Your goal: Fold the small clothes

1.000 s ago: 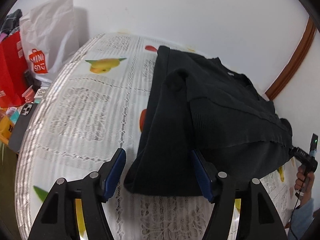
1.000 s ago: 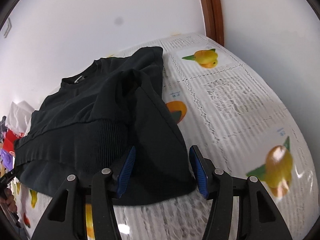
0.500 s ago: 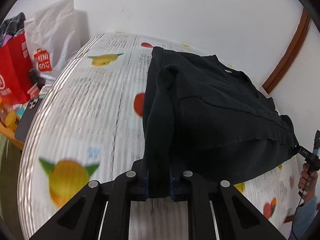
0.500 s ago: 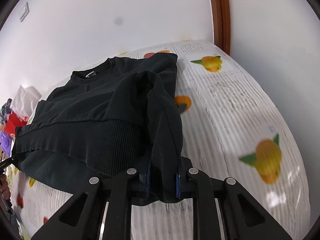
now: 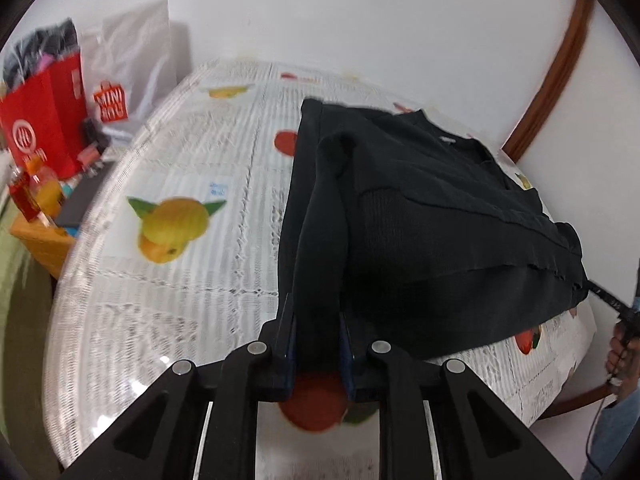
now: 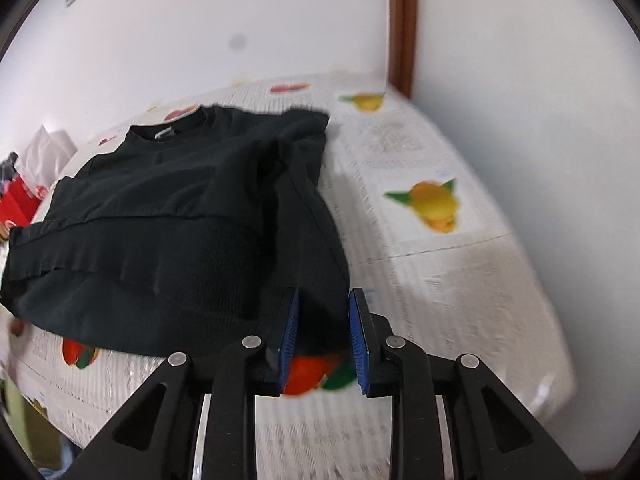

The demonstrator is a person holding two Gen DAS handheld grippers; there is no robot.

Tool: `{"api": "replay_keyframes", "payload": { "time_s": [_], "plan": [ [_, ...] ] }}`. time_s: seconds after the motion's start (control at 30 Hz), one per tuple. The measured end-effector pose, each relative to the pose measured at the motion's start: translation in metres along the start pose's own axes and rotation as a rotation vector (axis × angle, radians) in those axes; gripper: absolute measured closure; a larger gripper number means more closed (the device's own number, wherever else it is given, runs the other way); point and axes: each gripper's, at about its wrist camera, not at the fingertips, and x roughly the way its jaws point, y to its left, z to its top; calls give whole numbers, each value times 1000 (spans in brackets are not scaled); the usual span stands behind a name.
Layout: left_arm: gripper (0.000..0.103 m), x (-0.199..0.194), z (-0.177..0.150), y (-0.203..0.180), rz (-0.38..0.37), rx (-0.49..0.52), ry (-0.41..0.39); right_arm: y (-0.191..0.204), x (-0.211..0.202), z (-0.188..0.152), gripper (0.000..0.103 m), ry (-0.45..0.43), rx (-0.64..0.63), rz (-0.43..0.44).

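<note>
Left wrist view: your left gripper [image 5: 317,334], bottom centre, grips a corner of the black knit sweater [image 5: 420,216], its jaws easing apart. The sweater spreads from centre frame to the right over the white lace tablecloth printed with fruit [image 5: 180,248]. In the right wrist view, your right gripper [image 6: 323,330], bottom centre, is opening around the sweater's other corner.
</note>
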Motion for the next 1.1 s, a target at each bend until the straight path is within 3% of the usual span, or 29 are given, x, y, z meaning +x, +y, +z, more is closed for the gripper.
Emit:
{"api": "replay_keyframes", "payload": {
  "time_s": [0.1,0.13,0.2,0.27,0.53,0.7,0.87,0.93,1.1],
  "plan": [
    [84,-19,0,-9,7,32,-53,13,-23,3,63,-72,-4,47],
    [78,-25,0,-13,5,43,-70,18,-25,5,56,-83,-8,67],
    [67,-30,2,-18,-2,52,-83,28,-23,9,53,-94,-25,95],
    [66,-30,5,-25,-18,58,-94,39,-11,13,52,-87,-45,98],
    [66,3,21,-41,-67,21,-46,38,43,22,52,-11,78,109],
    [66,32,35,-39,-41,4,0,30,70,29,52,27,179,192],
    [66,52,44,-39,-64,-8,51,43,67,39,71,6,129,185],
    [90,48,46,-40,-76,-5,38,46,56,44,73,-29,91,199],
    [96,23,58,-37,-123,-13,-49,38,29,67,74,-127,110,291]
  ]
}}
